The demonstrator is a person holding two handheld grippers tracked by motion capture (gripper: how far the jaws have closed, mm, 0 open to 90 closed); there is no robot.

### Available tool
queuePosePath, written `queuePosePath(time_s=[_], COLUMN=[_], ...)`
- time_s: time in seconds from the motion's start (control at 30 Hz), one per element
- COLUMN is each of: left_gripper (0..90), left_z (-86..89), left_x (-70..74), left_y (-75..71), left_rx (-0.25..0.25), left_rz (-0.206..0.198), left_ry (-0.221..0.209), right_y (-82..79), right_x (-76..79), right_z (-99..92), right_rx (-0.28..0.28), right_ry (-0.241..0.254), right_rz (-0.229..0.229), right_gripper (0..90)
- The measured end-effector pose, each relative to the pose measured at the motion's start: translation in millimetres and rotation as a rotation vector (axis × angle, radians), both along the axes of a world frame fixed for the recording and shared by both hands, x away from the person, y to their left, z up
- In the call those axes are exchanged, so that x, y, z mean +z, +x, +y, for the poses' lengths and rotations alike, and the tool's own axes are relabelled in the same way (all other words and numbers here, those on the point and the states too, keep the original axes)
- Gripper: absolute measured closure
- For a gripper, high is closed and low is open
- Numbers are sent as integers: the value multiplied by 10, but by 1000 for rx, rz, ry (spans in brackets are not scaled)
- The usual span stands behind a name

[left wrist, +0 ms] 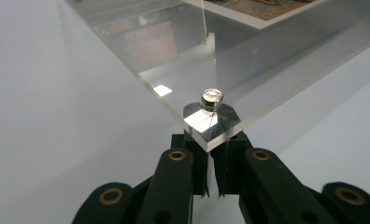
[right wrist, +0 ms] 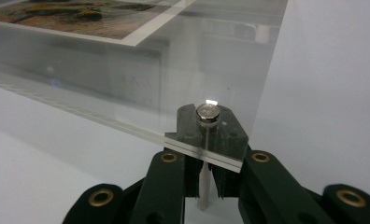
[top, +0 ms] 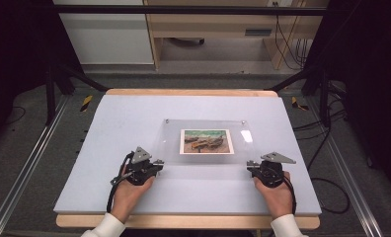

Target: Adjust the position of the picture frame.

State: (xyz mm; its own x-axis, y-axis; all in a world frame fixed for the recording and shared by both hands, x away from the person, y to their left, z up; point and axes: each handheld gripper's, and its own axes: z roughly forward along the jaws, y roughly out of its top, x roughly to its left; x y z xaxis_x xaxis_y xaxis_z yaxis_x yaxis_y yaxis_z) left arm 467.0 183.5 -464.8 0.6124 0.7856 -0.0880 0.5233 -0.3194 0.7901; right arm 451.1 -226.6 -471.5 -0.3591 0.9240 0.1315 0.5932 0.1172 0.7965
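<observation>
So nearest to me are my own two hands at the near edge of the table (top: 85, 148), white cuffs poking in from the bottom. My left hand (top: 127, 190) has the left gripper (top: 156, 165) and my right hand (top: 275, 190) has the right gripper (top: 250, 165), each one sitting at a near corner of the clear acrylic frame (top: 203, 163).

In the left gripper view, my jaws are pulled in narrow right under the near left corner of the frame (left wrist: 211, 126), with just a thin slit between them. A small silver stud (left wrist: 211, 99) stands on top of that corner, directly above the jaws. Honestly can't tell if the jaws are actually pinching the stud's post or just sitting under the plate.

Same story on the other side: in the right gripper view, the jaws are narrow, and a pale post (right wrist: 203, 186) runs down between them from the silver stud (right wrist: 207, 113) on the near right corner. It looks pinched between them.

Further out, the frame lies about mid-table, a bit right of centre, and sandwiched in it is a white-bordered picture (top: 206, 141) in greens and browns. Two more studs sit at the far corners, left (top: 167, 120) and right (top: 243, 121). Beyond the table there's grey floor and a wooden desk (top: 218, 24).
</observation>
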Motion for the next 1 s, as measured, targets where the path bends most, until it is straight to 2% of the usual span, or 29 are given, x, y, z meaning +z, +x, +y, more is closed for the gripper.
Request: queuePosePath(time_s=[1.0], left_gripper=[840], left_z=[11], left_x=[-24], left_y=[-8], left_rx=[-7], left_rz=[-10], left_ry=[-6], right_y=[23], right_x=[-18], right_z=[-2], right_rx=[2], right_ry=[13], right_rz=[-2], right_gripper=[832])
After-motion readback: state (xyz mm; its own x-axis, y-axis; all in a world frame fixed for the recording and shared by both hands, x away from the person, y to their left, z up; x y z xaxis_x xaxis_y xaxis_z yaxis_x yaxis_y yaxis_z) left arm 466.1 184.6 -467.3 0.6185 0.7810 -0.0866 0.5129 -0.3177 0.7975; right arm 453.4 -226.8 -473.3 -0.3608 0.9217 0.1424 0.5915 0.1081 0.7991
